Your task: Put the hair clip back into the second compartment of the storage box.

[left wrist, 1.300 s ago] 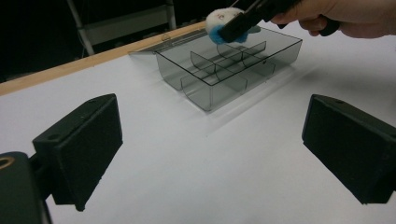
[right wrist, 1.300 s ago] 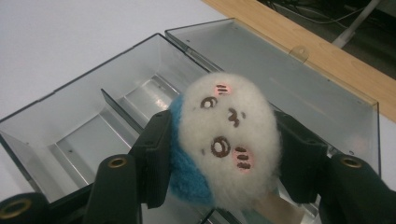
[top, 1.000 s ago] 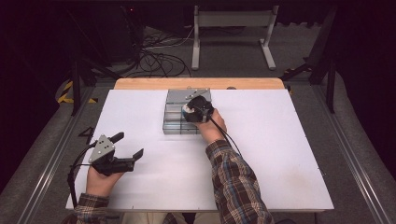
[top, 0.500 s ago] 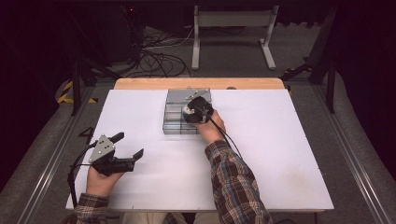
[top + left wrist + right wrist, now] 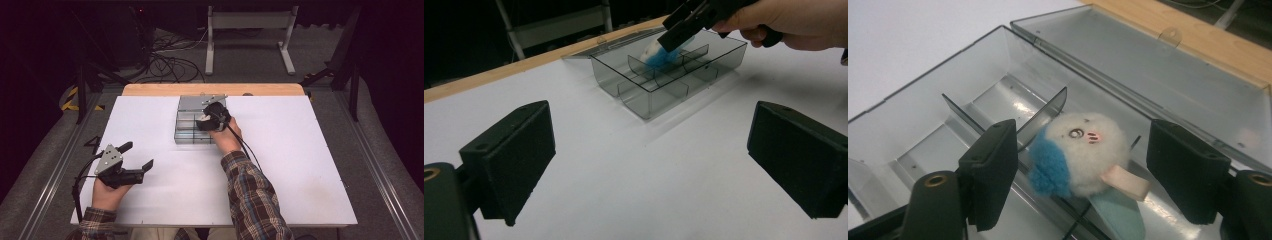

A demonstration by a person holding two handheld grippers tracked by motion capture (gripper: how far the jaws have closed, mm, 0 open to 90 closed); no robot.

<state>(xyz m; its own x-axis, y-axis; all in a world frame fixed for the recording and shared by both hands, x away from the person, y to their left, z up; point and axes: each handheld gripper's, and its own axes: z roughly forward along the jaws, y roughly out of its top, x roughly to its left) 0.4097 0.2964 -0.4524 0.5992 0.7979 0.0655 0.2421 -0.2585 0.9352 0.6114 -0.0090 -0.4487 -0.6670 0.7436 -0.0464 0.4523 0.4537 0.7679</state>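
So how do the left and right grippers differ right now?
The left gripper hovers over bare table near the person, while the right gripper reaches into the clear compartment box. The left one's fingers have nothing between them; the right one's flank a white and blue plush toy without pressing it, having just been opening. Both are open.

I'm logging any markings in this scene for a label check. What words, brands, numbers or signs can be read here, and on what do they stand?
None: no word, number or brand can be read.
Plush toy: a stitched face, no text.
Tag on the toy: blank on the side that shows.
Clear box and its lid: no label to see.
Grey plate on the left gripper: no lettering to make out.
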